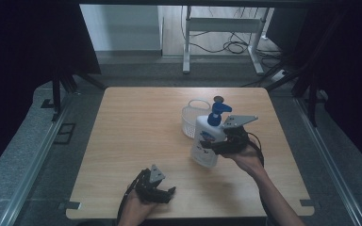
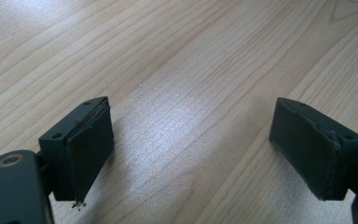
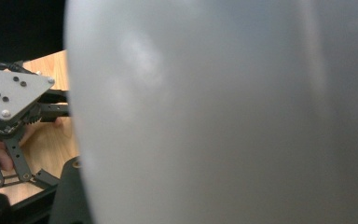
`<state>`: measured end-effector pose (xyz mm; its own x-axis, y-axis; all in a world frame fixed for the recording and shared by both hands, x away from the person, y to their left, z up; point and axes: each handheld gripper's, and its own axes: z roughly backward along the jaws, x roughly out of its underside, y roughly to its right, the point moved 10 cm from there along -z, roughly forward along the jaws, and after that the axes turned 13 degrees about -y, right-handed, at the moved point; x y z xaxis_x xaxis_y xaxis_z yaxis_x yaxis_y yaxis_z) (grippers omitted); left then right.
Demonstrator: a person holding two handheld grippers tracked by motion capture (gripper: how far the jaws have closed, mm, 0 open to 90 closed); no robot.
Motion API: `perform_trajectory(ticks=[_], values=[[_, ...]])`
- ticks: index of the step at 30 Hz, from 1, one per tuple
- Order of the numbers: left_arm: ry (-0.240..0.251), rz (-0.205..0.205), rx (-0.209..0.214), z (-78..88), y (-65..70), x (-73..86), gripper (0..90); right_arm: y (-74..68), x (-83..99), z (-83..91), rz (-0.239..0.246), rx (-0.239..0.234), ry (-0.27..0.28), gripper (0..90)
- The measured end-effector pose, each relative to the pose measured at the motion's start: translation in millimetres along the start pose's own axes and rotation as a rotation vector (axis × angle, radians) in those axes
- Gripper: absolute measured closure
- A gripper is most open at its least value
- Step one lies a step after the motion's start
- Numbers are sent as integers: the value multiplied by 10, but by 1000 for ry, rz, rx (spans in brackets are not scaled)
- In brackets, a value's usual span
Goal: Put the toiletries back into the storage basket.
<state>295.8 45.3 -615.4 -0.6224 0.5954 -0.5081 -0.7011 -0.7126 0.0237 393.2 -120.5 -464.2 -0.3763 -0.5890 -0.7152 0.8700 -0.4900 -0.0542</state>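
Wooden bench, seen from above, carrying all items toward its right half. White pump bottle with blue pump head and a blue label: it stands right of centre, long axis tilted, base toward the near edge and pump leaning away toward the far right. In the right gripper view the bottle's white body sits so close that its outline is cut off. Right gripper has its fingers clamped on the bottle's lower body. Small clear basket just behind the bottle; its contents cannot be made out. Left gripper rests near the front edge, fingers spread apart over bare wood, grasping nothing.
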Motion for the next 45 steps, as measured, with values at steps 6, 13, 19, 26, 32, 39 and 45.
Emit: perform_trajectory(ticks=[6,13,19,26,32,39,45], values=[[0,0,0,0,0,0,132,41,-79,33,18,-15,3,370],[0,0,0,0,-1,0,131,81,-195,67,49,-41,4,371],[-1,0,0,0,0,0,132,110,-308,117,61,-61,13,371],[1,2,-1,-1,0,-1,132,158,-381,141,74,-72,9,371],[1,2,-1,-1,0,-1,132,209,-468,179,93,-79,6,372],[1,5,0,-1,3,0,132,265,-569,189,131,-91,-10,373],[4,6,0,-3,3,-4,131,313,-647,179,145,-87,-20,373]])
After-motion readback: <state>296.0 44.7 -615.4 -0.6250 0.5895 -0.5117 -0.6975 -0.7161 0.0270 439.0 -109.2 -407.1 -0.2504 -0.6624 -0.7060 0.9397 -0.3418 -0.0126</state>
